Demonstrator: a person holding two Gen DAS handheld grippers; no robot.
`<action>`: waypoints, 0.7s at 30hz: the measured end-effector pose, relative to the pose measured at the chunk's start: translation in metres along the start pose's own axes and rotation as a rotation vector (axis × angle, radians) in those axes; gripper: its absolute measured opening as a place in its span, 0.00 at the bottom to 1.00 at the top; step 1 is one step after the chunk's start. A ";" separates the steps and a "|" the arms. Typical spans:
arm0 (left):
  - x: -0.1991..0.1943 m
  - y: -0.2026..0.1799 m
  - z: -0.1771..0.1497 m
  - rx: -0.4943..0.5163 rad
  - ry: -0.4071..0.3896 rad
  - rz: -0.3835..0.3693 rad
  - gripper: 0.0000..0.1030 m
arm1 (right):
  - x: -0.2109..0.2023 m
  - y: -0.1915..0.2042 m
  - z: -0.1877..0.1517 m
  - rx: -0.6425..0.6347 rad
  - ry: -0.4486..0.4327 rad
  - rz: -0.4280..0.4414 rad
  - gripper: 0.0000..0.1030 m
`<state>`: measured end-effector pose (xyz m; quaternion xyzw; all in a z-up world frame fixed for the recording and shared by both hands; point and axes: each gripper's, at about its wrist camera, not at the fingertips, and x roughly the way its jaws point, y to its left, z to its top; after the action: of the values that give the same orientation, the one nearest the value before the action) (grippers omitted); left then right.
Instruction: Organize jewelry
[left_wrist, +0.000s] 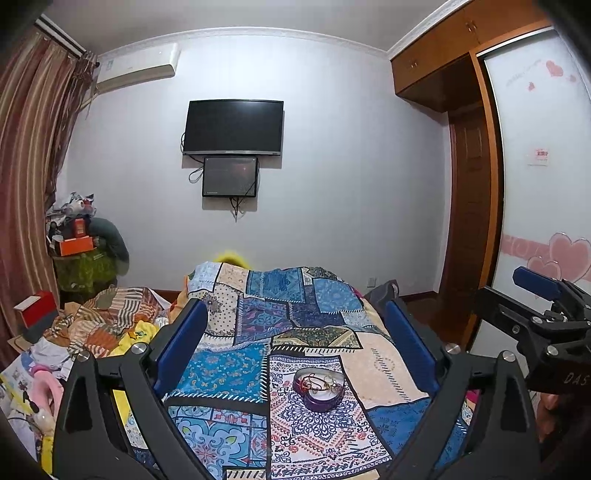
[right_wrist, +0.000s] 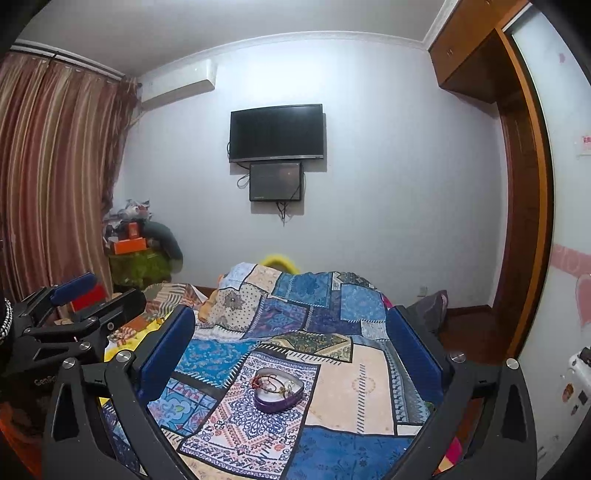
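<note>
A purple heart-shaped tin (left_wrist: 320, 392) sits on the patchwork bedspread (left_wrist: 236, 369), with thin bracelets and chains (left_wrist: 317, 382) tangled inside it. My left gripper (left_wrist: 295, 321) is open, held above the bed, and the tin lies ahead between and below its blue fingers. My right gripper (right_wrist: 291, 326) is open too, with the tin (right_wrist: 279, 393) and its jewelry (right_wrist: 271, 384) just ahead of it on the bedspread (right_wrist: 354, 391). Each gripper shows at the edge of the other's view: the right (left_wrist: 543, 295) and the left (right_wrist: 85, 291). Both are empty.
Crumpled clothes and cloths (left_wrist: 107, 325) pile up left of the bed. A cluttered stand with orange boxes (left_wrist: 75, 240) stands by the curtain (left_wrist: 26, 166). A TV (left_wrist: 233, 127) hangs on the far wall. A wardrobe (left_wrist: 535, 166) lines the right side.
</note>
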<state>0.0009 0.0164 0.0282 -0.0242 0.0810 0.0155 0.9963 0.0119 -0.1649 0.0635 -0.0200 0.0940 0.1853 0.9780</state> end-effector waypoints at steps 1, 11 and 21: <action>0.001 0.000 0.000 -0.002 0.002 -0.001 0.94 | 0.000 0.000 0.000 -0.001 0.001 0.000 0.99; 0.002 0.000 -0.001 -0.013 0.015 -0.003 0.94 | 0.000 -0.001 -0.001 0.002 0.015 0.002 0.99; 0.009 0.002 -0.001 -0.031 0.038 -0.010 0.94 | 0.001 -0.001 -0.001 0.011 0.026 0.006 1.00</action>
<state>0.0097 0.0183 0.0258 -0.0402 0.0997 0.0113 0.9941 0.0128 -0.1656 0.0622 -0.0169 0.1075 0.1876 0.9762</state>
